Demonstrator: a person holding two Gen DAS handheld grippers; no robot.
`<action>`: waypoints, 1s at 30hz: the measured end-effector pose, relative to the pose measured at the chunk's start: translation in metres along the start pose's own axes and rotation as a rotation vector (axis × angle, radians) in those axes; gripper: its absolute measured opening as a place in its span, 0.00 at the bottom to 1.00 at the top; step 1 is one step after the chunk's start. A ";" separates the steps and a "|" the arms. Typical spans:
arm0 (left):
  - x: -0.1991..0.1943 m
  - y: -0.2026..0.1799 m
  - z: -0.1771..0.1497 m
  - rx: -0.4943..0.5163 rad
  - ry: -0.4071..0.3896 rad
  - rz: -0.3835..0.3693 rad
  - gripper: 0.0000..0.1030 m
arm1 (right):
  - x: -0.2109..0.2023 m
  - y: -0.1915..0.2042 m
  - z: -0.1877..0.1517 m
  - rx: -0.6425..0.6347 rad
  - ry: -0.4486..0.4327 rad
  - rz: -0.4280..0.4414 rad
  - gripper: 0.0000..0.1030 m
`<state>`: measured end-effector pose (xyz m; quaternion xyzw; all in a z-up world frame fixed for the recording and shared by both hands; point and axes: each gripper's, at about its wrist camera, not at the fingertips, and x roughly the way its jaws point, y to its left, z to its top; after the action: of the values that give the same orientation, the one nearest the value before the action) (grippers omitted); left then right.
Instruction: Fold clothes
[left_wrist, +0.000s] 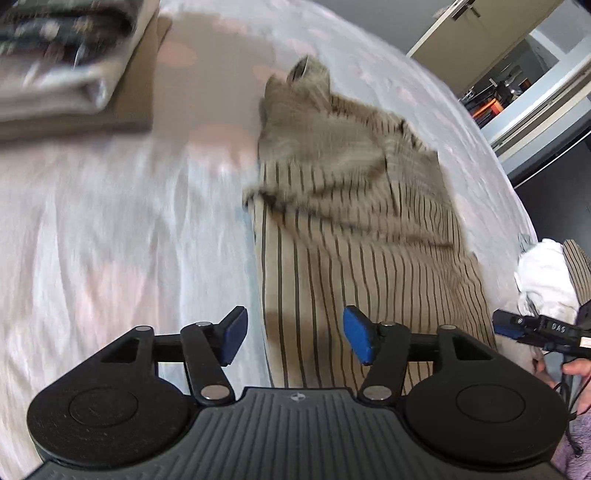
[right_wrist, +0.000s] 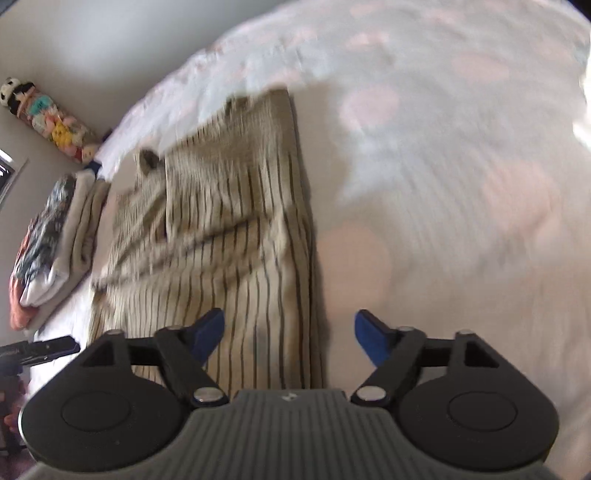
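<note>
Our white bed sheet (left_wrist: 110, 221) with pink spots holds a striped shirt (left_wrist: 351, 229) and folded clothes (right_wrist: 55, 251). Both our left gripper (left_wrist: 295, 338) and right gripper (right_wrist: 290, 338) are wide apart, holding nothing.

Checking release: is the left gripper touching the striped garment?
Apart. In the left wrist view the left gripper is open, nothing between its pads, above the striped garment.

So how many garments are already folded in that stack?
About 4, though blur may hide more. The stack sits left of the striped garment: dark patterned on top, white, beige, then an orange-pink one lowest.
</note>
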<state>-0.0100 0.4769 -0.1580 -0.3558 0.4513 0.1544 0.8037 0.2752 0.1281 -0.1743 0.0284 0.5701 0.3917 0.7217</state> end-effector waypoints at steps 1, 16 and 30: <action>0.004 0.000 -0.005 -0.008 0.039 0.006 0.55 | -0.001 -0.002 -0.005 0.016 0.040 0.003 0.79; 0.042 -0.006 -0.036 0.027 0.298 0.135 0.26 | 0.017 0.031 -0.038 -0.176 0.268 -0.121 0.10; -0.006 0.016 -0.033 -0.130 0.012 0.137 0.34 | -0.027 0.009 -0.042 -0.024 0.012 0.018 0.39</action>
<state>-0.0425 0.4651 -0.1710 -0.3763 0.4686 0.2358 0.7637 0.2343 0.1011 -0.1627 0.0225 0.5694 0.4051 0.7150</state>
